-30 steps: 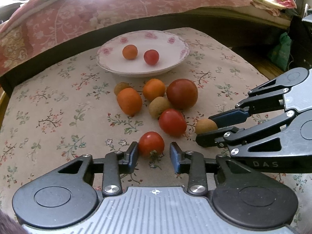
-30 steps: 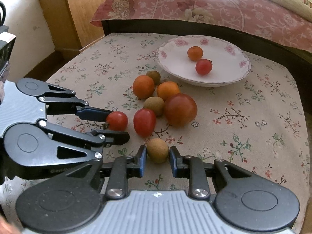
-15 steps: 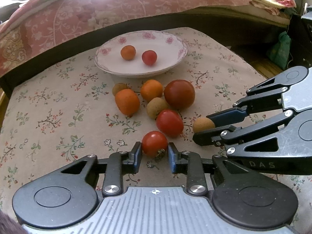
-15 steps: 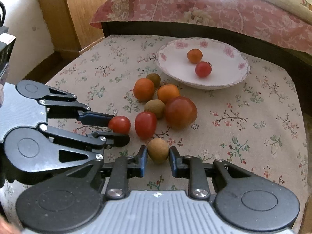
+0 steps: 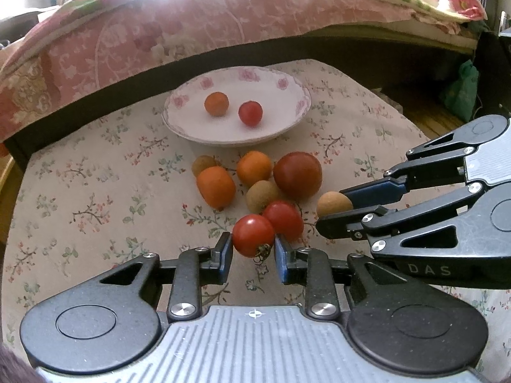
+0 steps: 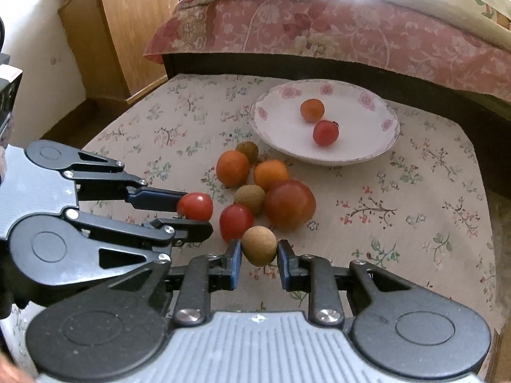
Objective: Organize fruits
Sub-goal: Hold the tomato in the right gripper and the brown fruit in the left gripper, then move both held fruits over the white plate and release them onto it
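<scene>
Pinching a small round red tomato (image 5: 253,235) at lower centre, the left tongs (image 5: 252,252) should squeeze its thin, soft skin lightly across the middle; the right tongs (image 6: 258,257) grip a firmer round tan-brown fruit (image 6: 258,245).

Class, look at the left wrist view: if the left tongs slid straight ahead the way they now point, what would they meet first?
Probably the second red tomato, just behind the small tomato that the left tongs already grip. Beyond it lies the brown fruit. Depth is unclear, so this is a judgement.
</scene>
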`<state>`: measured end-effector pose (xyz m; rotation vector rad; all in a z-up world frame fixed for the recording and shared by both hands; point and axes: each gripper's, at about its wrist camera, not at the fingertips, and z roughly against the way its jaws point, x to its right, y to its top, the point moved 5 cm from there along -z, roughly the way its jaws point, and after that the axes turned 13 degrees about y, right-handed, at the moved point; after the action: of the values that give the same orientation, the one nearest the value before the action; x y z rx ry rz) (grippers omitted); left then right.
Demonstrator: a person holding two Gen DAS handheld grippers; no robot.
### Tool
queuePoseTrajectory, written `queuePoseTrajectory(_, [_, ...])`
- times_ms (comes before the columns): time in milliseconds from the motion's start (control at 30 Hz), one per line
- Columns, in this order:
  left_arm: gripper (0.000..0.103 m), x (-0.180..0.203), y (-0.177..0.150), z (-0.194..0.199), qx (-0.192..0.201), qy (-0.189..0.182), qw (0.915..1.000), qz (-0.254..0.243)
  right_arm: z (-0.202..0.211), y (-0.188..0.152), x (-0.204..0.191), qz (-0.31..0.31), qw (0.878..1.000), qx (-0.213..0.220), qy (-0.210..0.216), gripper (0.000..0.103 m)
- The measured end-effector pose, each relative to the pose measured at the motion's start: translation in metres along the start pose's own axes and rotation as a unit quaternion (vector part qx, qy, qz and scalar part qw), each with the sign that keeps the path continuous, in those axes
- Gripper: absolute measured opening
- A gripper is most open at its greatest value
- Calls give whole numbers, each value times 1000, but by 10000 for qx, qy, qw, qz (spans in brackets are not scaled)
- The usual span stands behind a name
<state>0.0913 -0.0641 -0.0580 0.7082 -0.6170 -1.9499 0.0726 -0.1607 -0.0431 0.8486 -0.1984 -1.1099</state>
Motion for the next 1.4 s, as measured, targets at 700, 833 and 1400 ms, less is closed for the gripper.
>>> queuePoseTrajectory(700, [34, -5, 24, 13, 332, 121, 9993, 129, 17, 19, 2, -31, 9989, 442, -126, 26])
queuePoseTrajectory(833, [34, -7, 30, 12, 392, 117, 9990, 167, 20, 24, 6, -92, 9985, 530, -137, 26])
queuePoseTrajectory(1400, [34, -17, 62, -7, 558, 164, 9977, 356, 14, 57, 29, -85, 9965, 792, -239, 26])
